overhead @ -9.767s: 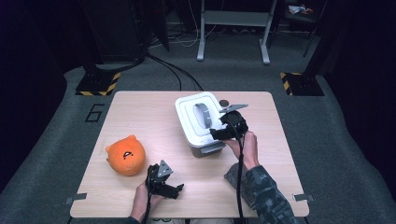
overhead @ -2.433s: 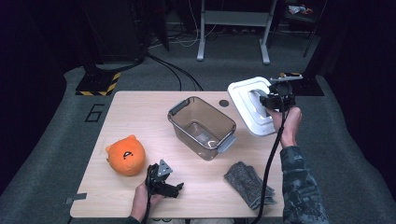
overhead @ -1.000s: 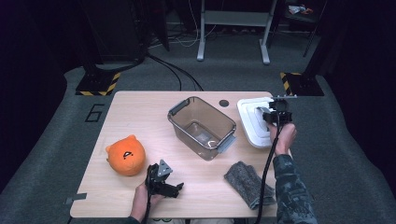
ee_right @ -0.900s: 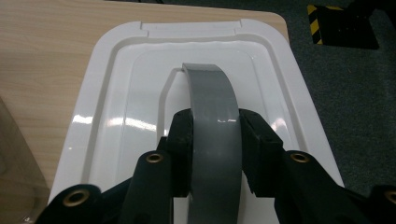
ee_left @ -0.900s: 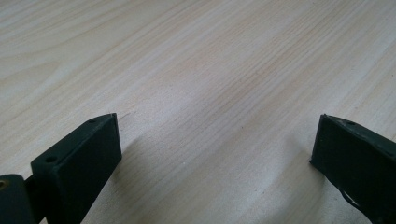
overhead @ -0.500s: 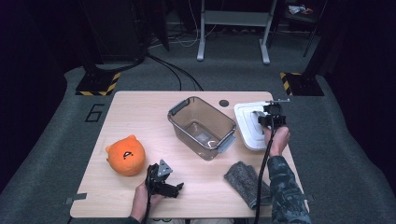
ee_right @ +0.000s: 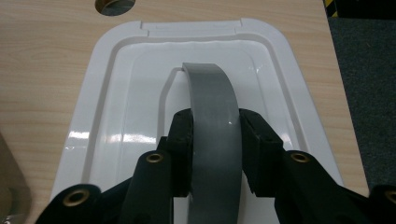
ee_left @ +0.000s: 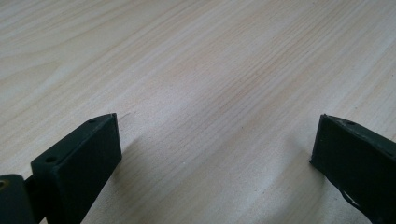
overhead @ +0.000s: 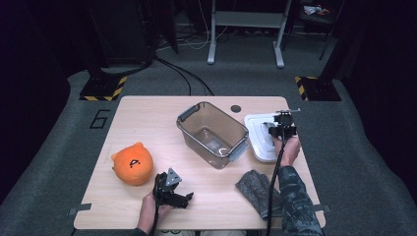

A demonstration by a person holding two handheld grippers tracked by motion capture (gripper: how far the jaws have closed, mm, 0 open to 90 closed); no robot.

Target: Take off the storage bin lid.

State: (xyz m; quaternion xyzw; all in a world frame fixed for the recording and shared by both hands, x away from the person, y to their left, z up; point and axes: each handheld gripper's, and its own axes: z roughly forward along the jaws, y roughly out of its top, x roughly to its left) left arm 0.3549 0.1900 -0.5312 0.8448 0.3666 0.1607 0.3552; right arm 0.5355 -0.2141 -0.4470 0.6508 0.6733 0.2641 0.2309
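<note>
A white lid point(overhead: 260, 137) lies flat on the table at the right, beside the clear plastic bin point(overhead: 212, 133). My right gripper point(overhead: 280, 129) is shut on the lid's grey handle point(ee_right: 212, 107), its pads pressing both sides of the strap in the right gripper view point(ee_right: 215, 149). The white lid point(ee_right: 126, 116) rests on the wood beneath. My left gripper point(overhead: 173, 191) lies near the table's front edge, right of the orange plush toy point(overhead: 132, 163). Its jaws stand wide open over bare wood in the left gripper view point(ee_left: 217, 149).
A grey cloth point(overhead: 255, 189) lies at the front right, under the person's right forearm. The wooden table point(overhead: 147, 123) has a cable hole point(overhead: 235, 108) at the back, close to the lid. Dark floor with cables and a stand lies beyond.
My right gripper has come down and toward the bin with the lid, which now lies flat on the table. The left gripper has stayed put.
</note>
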